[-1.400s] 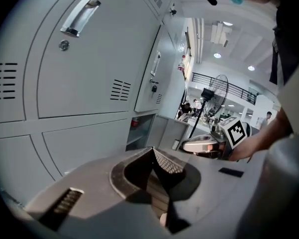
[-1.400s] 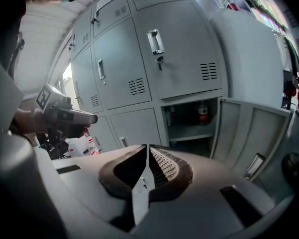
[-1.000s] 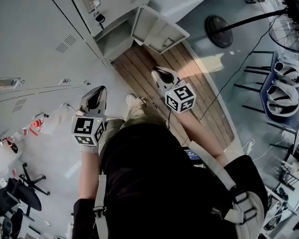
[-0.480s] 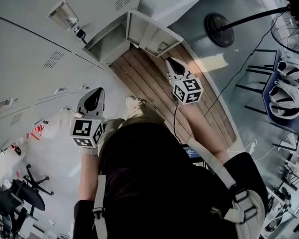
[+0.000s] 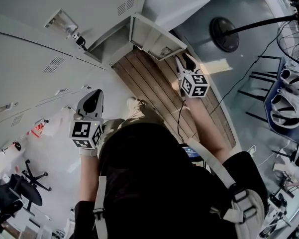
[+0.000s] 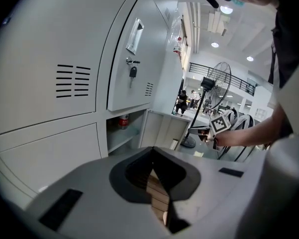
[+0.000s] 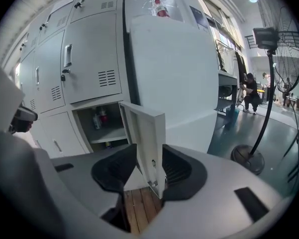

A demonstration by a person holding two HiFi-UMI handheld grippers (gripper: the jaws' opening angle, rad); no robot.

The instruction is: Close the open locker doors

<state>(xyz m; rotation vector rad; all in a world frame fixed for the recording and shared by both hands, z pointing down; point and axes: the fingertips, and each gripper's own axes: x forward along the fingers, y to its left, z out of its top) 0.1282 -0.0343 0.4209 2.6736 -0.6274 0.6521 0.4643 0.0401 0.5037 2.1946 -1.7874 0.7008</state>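
Observation:
A small grey locker door (image 5: 156,36) stands swung out from an open low compartment (image 5: 112,46) in the locker wall. My right gripper (image 5: 185,59) hovers just beside the door's free edge. In the right gripper view its jaws (image 7: 148,156) have just been opening and now stand apart, with the door's edge (image 7: 144,133) showing between them, not pressed. My left gripper (image 5: 94,95) hangs farther left, in front of closed lockers, well short of the door. Its jaws (image 6: 154,156) meet at the tips with nothing in them. The left gripper view shows the open compartment (image 6: 122,133) and the right gripper (image 6: 211,133) beyond it.
A wooden platform (image 5: 159,91) lies at the foot of the lockers. A standing fan's round base (image 5: 224,34) sits on the floor to the right, and racks of helmets (image 5: 283,108) beyond it. A key (image 5: 79,40) hangs from the locker above. Bottles (image 7: 100,116) stand inside the compartment.
My right gripper has moved up and to the right in the head view, to the door's free edge, and its jaws have parted. The left gripper has shifted only slightly.

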